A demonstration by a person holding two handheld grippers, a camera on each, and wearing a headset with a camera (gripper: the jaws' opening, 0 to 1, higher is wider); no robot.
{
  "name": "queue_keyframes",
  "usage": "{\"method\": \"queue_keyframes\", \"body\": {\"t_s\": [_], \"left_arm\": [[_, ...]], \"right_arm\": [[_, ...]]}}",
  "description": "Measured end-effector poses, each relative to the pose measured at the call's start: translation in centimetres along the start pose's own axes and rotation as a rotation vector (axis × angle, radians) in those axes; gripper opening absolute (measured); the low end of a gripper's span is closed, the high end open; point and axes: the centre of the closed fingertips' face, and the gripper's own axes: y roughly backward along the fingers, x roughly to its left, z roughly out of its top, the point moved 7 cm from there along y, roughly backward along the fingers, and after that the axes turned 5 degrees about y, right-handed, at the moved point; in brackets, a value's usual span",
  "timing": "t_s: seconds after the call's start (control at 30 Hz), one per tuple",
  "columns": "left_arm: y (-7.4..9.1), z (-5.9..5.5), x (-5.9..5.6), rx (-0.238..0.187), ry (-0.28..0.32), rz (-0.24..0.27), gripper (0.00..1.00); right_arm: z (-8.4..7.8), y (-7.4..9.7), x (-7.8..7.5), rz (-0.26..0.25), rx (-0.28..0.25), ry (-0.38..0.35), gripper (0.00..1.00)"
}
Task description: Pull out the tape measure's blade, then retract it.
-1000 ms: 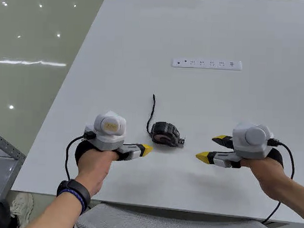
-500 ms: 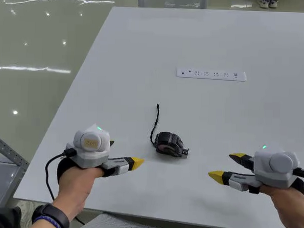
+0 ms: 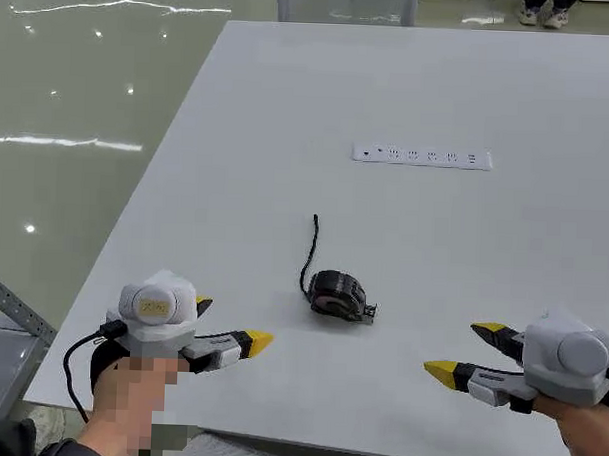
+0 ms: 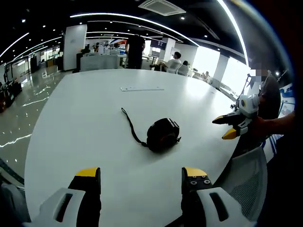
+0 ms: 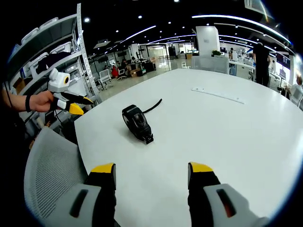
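A black tape measure (image 3: 337, 293) with a black wrist strap (image 3: 309, 250) lies on the white table (image 3: 389, 91), its blade tip facing right. It also lies ahead of the jaws in the left gripper view (image 4: 162, 134) and the right gripper view (image 5: 136, 122). My left gripper (image 3: 231, 329) is open near the table's front edge, left of the tape measure and apart from it. My right gripper (image 3: 466, 350) is open at the lower right, also apart from it. Nothing sits between either pair of jaws.
A white power strip (image 3: 422, 156) lies farther back on the table. The table's left edge drops to a glossy floor (image 3: 69, 100). A mesh chair back (image 5: 52, 175) stands at the near edge. People stand at desks far behind (image 4: 135, 47).
Both grippers have drawn back toward the near edge and spread farther from the tape measure. The head view has shifted. The tape measure has not moved.
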Motion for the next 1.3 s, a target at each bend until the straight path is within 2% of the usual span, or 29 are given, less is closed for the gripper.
{"method": "queue_keyframes", "body": {"t_s": [0.6,1.3], "left_arm": [[0.0,-0.1,-0.2,-0.010,0.045,-0.004,0.66],[0.3,-0.1,0.1,-0.014,0.040,0.004,0.67]], "right_arm": [[-1.0,0.6,-0.1,-0.016,-0.002,-0.050,0.63],[-1.3,1.1,-0.1,-0.024,-0.001,-0.044,0.62]]}}
